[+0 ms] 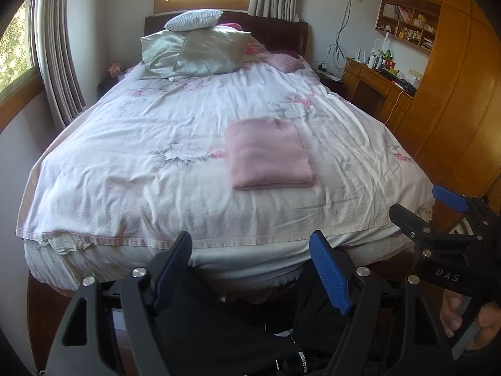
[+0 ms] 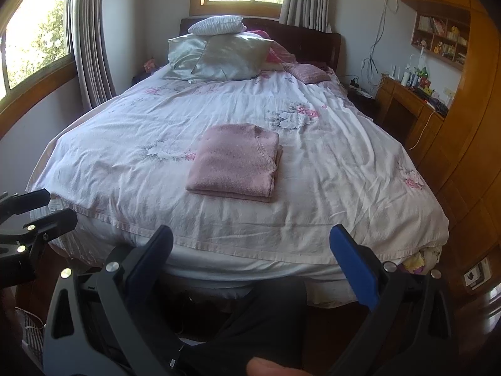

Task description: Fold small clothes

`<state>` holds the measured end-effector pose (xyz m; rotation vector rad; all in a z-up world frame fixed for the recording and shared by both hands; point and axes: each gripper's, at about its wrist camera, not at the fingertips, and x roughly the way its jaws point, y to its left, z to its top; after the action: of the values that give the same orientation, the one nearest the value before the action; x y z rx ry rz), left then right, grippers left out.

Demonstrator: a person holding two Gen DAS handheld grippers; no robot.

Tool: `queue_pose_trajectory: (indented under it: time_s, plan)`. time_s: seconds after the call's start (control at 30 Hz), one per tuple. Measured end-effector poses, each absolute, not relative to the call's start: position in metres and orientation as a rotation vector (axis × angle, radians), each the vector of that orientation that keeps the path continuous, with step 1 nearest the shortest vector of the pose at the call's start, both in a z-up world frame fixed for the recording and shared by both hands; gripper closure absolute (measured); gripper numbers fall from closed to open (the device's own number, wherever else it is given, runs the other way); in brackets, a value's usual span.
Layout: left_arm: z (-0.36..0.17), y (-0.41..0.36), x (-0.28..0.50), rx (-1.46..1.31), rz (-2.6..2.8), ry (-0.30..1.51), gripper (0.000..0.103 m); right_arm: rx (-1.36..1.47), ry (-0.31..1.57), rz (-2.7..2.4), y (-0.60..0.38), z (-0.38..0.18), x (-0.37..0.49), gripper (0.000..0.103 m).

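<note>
A pink garment (image 1: 269, 153) lies folded into a neat rectangle on the bed (image 1: 125, 188), resting on the white floral quilt (image 2: 328, 188) in the nearer half, a little to the right of the middle as the left camera sees it. Its layers are stacked, with a lower edge peeking out along the right side in the right wrist view. Both grippers are held back off the foot of the bed, well apart from the garment and touching nothing. The left gripper (image 1: 252, 269) has its blue-padded jaws spread wide with only air between them, and the right gripper (image 2: 250, 263) is the same, jaws parted and empty. In the left wrist view the right gripper shows at the far right edge, with a hand (image 1: 469, 322) wrapped around its handle. Below the grippers a leg in dark trousers (image 2: 266, 313) stands close against the end of the bed. At the head of the bed, silvery pillows (image 1: 200, 51) are piled with a smaller striped cushion (image 1: 194, 19) on top, in front of a dark headboard (image 1: 281, 31). Curtains (image 2: 90, 47) hang by the windows, and a wooden desk (image 1: 375, 91) cluttered with small items stands along the right wall beside tall wooden wardrobes (image 1: 454, 94).
</note>
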<state>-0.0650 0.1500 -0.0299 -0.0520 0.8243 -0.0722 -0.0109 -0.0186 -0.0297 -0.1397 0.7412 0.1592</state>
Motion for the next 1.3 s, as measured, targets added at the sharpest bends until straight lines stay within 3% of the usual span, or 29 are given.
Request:
queue_pose_trajectory:
  time_s: [1.3]
  plan:
    - [-0.035,0.16,-0.053,-0.046,-0.049,0.83,0.025,-0.139,0.731,0.177,-0.021,-0.041,0.003,0.003]
